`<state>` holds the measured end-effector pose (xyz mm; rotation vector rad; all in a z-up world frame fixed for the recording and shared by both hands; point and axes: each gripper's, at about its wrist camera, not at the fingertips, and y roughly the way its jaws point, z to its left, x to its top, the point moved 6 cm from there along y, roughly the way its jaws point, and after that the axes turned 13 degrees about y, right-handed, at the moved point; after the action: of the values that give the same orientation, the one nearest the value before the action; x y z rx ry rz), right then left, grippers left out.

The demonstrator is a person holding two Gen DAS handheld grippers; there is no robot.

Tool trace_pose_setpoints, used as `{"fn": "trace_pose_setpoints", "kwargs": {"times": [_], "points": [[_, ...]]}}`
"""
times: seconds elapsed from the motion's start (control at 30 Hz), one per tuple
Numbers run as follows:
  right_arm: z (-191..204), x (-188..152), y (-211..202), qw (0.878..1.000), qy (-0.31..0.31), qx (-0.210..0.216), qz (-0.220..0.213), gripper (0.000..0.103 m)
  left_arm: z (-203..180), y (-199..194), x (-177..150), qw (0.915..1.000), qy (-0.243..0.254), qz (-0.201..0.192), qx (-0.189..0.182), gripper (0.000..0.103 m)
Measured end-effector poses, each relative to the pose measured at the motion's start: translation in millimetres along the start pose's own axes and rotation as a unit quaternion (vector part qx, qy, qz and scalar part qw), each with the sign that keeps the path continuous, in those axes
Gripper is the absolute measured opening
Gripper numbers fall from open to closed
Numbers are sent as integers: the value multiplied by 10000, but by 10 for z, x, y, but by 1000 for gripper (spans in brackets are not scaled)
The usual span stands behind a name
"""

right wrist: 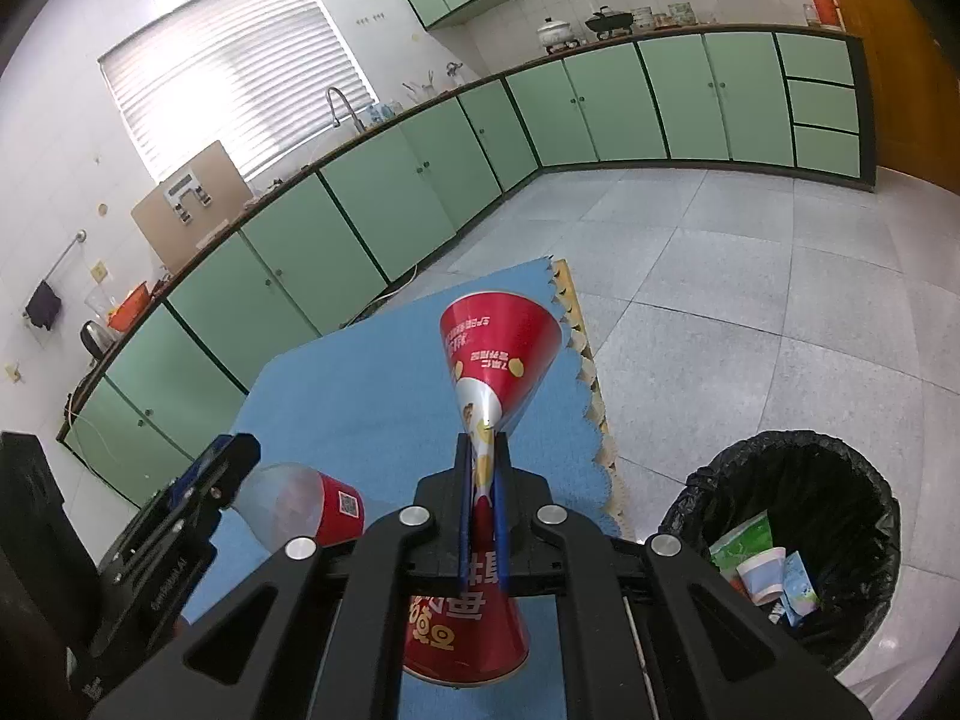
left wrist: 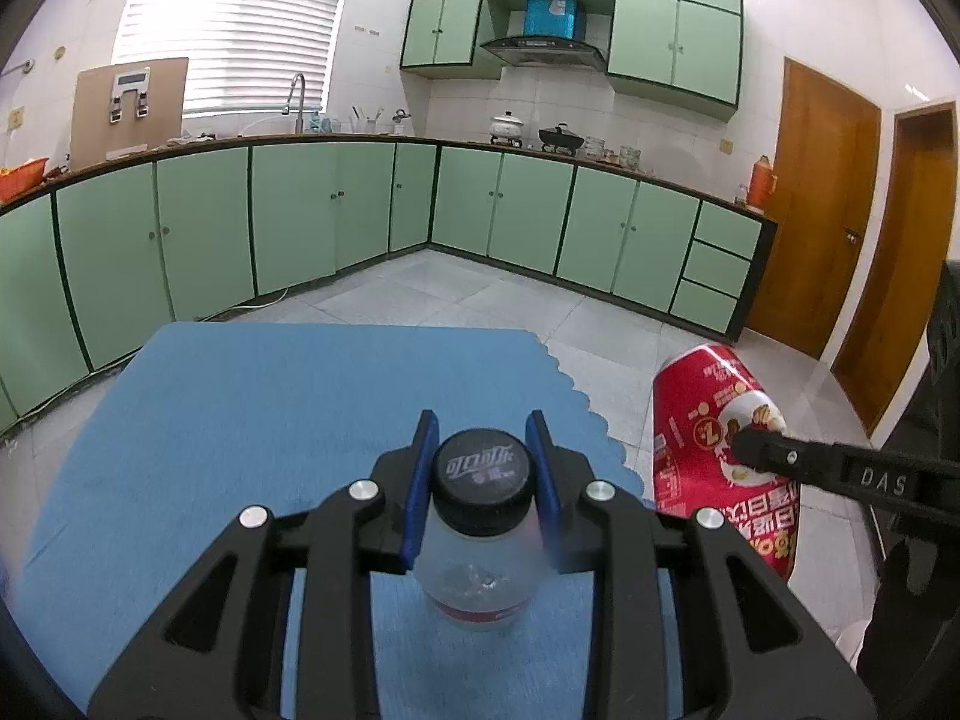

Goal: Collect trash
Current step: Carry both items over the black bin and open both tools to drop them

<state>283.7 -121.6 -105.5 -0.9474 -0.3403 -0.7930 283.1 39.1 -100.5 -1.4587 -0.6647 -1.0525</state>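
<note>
while both claws are loaded, the scene is labelled as follows.
left gripper (left wrist: 483,468): clamped on the neck of a clear bottle (left wrist: 480,576), just below its black cap (left wrist: 483,471); bottle held above the blue mat (left wrist: 270,408).
right gripper (right wrist: 483,498): pressed together on the pinched middle of a crushed red can (right wrist: 498,348).
bin (right wrist: 852,468): black-lined, seen on the floor to the right of the mat, with wrappers and a paper cup (right wrist: 762,573) inside.
</note>
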Motion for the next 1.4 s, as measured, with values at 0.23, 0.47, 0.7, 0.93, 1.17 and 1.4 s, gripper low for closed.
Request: {"fn": "trace_pose_setpoints", "kwargs": {"times": [0.23, 0.47, 0.7, 0.93, 1.17, 1.4], "points": [[19, 60, -130, 9997, -146, -42, -183, 6, -82, -147, 125, 9998, -25, -197, -95, 28], [-123, 191, -372, 9990, -82, -149, -406, 6, -374, -258, 383, 9984, 138, -451, -323, 28], [-450, 292, -691, 9970, 23, -432, -639, 6, -866, -254, 486, 9957, 332, -533, -677, 28], [-824, 345, -977, 9937, 183, -743, -817, 6, -1397, -185, 482, 9915, 519, -520, -1072, 28], [-1282, 372, -1196, 9893, 446, -1010, -948, 6, -1901, -37, 398, 9856, 658, -420, -1499, 28], [-1714, 375, -1252, 9853, 708, -1232, -953, 6, -2343, 184, 264, 9797, 810, -269, -1813, 28]]}}
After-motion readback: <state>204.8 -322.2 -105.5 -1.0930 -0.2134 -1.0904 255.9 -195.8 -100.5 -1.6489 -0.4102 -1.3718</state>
